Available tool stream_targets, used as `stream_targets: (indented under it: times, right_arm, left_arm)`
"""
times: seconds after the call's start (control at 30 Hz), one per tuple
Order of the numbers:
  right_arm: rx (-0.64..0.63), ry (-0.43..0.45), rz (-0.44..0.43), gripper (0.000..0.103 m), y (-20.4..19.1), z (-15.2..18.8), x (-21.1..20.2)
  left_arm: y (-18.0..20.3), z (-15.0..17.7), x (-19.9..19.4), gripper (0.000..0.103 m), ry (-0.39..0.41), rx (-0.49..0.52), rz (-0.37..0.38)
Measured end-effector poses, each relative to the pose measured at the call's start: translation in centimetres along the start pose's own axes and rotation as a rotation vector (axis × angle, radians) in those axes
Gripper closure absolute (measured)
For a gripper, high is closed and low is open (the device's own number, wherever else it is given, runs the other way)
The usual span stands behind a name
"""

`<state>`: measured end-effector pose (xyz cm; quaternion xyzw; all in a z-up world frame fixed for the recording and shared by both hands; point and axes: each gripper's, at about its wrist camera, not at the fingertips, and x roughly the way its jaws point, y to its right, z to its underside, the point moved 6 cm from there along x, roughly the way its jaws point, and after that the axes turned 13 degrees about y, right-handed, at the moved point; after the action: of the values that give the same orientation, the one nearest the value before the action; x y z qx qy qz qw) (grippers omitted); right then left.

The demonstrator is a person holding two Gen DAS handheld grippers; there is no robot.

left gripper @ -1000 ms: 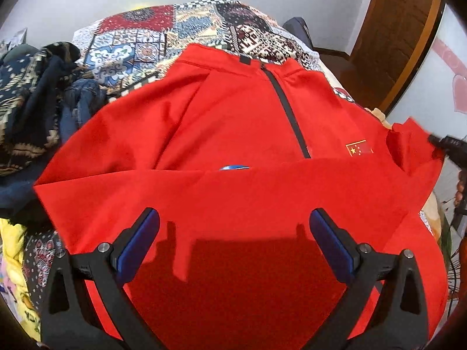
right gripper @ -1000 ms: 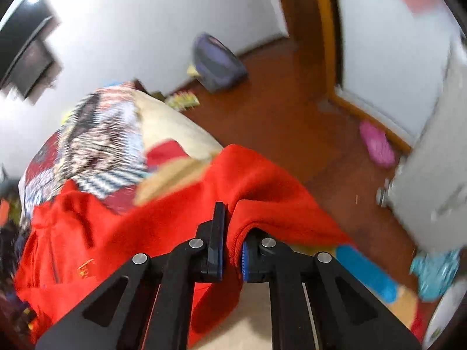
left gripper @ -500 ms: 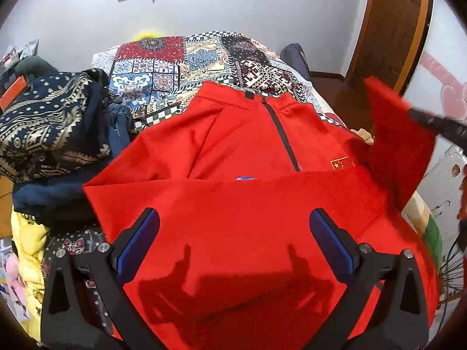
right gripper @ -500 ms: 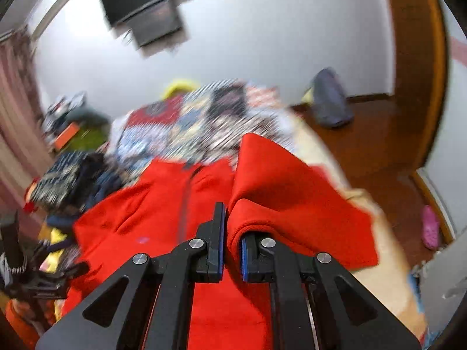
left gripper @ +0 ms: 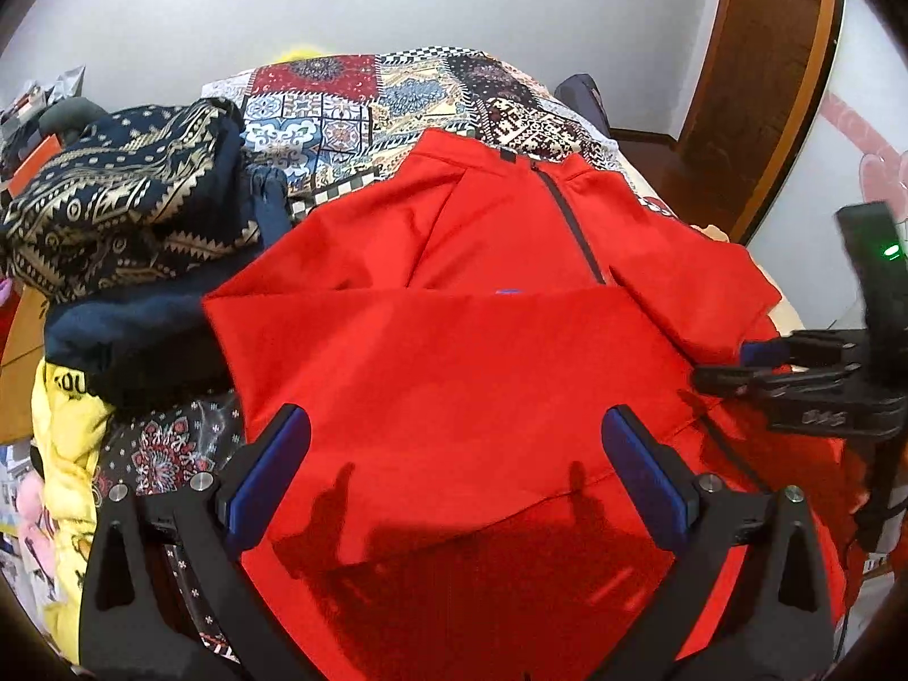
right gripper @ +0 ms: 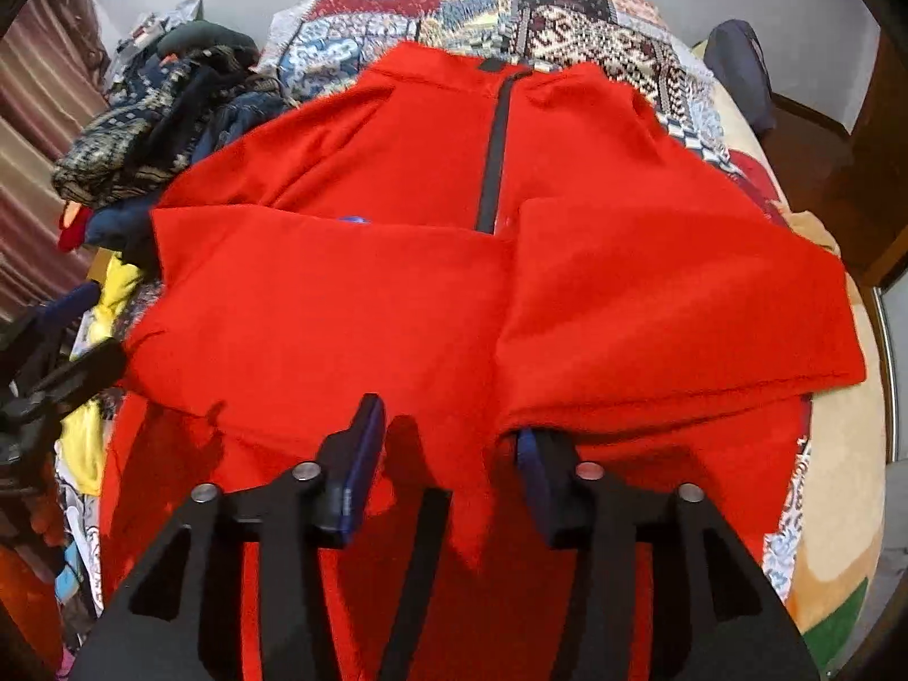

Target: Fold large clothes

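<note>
- Red jacket [right gripper: 397,295] is spread on patchwork bed [left gripper: 352,96], both sleeves folded across the chest
- Left gripper [left gripper: 454,476] is held wide, empty
- Right gripper [right gripper: 448,442] is parted, sleeve edge draped over one finger

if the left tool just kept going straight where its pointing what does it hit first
Most likely the red jacket: the open left tool points down at the sleeve folded across its front, with nothing between. Depth is hard to judge, but the patterned bedspread lies farther on.
</note>
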<state>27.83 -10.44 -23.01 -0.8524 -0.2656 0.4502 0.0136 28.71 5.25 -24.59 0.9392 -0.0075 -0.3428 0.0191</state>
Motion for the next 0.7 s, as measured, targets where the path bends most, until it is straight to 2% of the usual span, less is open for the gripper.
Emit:
stream_targets:
  times: [0.13,0.2,0.23,0.27,0.33,0.5,0.7]
  right_arm:
    - [0.065,0.081,-0.007,0.057,1.7,-1.0,-2.9]
    - [0.111,0.120,0.021,0.045,3.3,-1.7,-4.1]
    - [0.140,0.138,0.045,0.030,4.6,-1.9,-4.7]
    - [0.162,0.157,0.070,0.024,5.6,-2.0,-5.2]
    - [0.200,0.198,0.128,0.024,8.3,-2.0,-6.2]
    - [0.333,0.199,0.196,0.024,13.6,-1.5,-5.7]
    - [0.556,0.147,0.184,0.024,18.2,0.5,-2.8]
  left_arm:
    - [0.0,0.0,-0.2,0.000,0.006,-0.009,0.000]
    - [0.2,-0.2,-0.3,0.000,0.014,-0.014,0.002]
    - [0.2,-0.3,-0.3,0.000,0.019,-0.016,0.002]
    - [0.4,-0.5,-0.3,0.000,0.025,-0.014,0.004]
    - [0.7,-0.8,-0.2,0.000,0.027,-0.003,0.002]
    - [1.4,-1.2,0.7,0.000,0.020,-0.007,0.016]
    - [2.1,-1.2,2.5,0.000,-0.006,-0.024,0.038]
